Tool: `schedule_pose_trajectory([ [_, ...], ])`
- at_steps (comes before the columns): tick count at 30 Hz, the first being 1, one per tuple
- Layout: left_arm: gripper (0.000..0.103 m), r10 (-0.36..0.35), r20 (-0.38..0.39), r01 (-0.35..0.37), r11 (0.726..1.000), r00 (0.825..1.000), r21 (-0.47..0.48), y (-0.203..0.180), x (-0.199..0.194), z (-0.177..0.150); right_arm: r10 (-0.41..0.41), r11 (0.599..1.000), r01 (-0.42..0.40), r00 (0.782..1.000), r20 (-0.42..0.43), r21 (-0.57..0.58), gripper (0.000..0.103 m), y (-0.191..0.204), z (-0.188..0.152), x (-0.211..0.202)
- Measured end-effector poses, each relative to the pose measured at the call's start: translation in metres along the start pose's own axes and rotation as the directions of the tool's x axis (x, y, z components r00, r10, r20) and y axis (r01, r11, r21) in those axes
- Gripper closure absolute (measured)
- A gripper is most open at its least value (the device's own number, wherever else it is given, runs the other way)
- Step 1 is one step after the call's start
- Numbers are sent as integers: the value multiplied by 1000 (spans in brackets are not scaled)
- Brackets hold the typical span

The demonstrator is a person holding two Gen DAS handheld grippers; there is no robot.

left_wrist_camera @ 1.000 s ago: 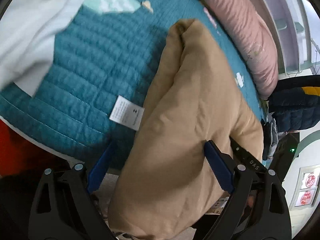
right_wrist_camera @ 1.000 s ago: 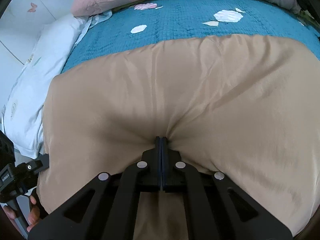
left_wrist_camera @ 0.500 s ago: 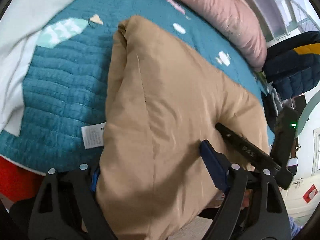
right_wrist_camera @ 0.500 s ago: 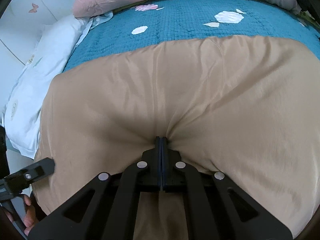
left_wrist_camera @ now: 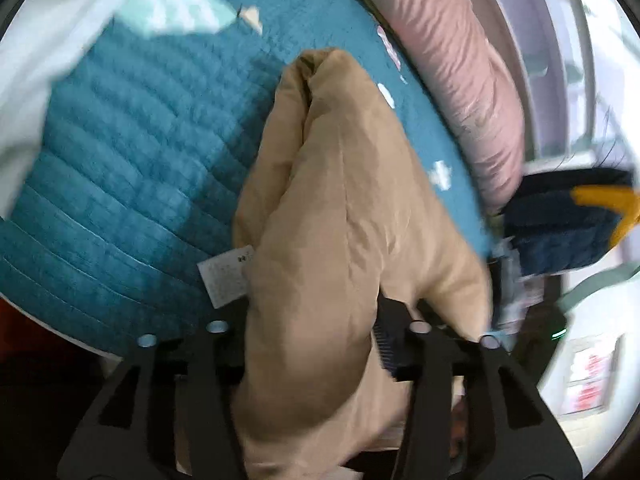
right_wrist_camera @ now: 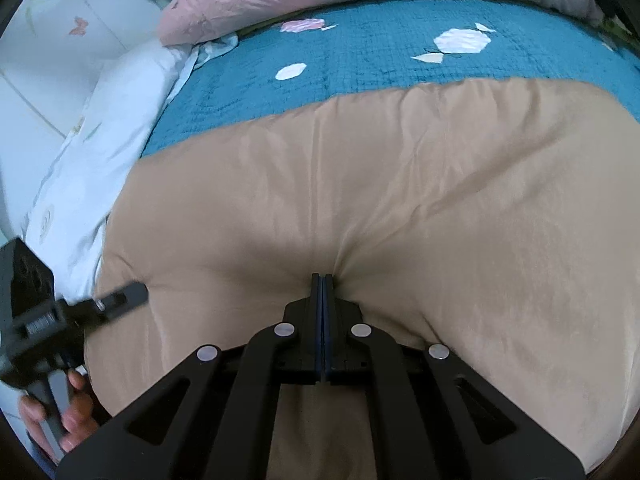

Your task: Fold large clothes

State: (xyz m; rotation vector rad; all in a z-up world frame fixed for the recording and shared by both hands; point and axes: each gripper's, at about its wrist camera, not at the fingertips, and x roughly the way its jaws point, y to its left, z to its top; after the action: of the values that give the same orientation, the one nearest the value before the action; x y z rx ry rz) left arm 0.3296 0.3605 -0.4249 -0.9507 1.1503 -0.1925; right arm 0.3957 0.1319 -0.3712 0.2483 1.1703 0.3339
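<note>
A large tan padded garment point(right_wrist_camera: 360, 200) lies across the teal quilt point(right_wrist_camera: 360, 60) on the bed. My right gripper point(right_wrist_camera: 322, 280) is shut, pinching a pucker of the garment's near edge. In the left wrist view the garment's folded side edge point(left_wrist_camera: 340, 200) bulges up between the jaws of my left gripper point(left_wrist_camera: 312, 332). Those jaws are closing and squeeze the thick cloth; the left pad is hidden behind it. The right wrist view shows the left gripper's fingertip point(right_wrist_camera: 120, 298) at the garment's left corner, held by a person's hand point(right_wrist_camera: 72, 408).
A white label point(left_wrist_camera: 226, 276) sticks out at the garment's edge on the quilt point(left_wrist_camera: 140, 140). A pink pillow point(left_wrist_camera: 460, 80) lies along the far side and white bedding point(right_wrist_camera: 100, 140) at the left. A navy and yellow jacket point(left_wrist_camera: 572, 224) sits past the bed.
The left gripper's jaws have come in from wide apart and now squeeze the garment's side edge. The left gripper has pushed further onto that corner. The right gripper has stayed still, shut on the cloth.
</note>
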Motion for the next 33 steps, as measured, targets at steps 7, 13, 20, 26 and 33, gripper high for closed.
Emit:
schedule_pose_trajectory([
  [7, 80, 135, 123, -158, 965, 983, 210, -41, -19, -19, 24, 1000, -24, 999, 37, 19, 100, 0, -6, -20],
  [13, 82, 126, 203, -186, 933, 971, 310, -79, -31, -29, 21, 999, -21, 1000, -4, 35, 101, 1, -38, -20],
  [20, 82, 206, 223, -275, 898, 953, 343, -109, -13, -40, 82, 992, -78, 996, -32, 98, 103, -17, -35, -5],
  [26, 78, 217, 206, -275, 907, 954, 319, -100, -13, -34, 109, 989, -105, 994, -26, 107, 103, -19, -34, -4],
  [33, 45, 151, 67, -157, 982, 986, 107, -20, -2, 1, 113, 990, -111, 993, -21, 91, 103, -20, -36, -5],
])
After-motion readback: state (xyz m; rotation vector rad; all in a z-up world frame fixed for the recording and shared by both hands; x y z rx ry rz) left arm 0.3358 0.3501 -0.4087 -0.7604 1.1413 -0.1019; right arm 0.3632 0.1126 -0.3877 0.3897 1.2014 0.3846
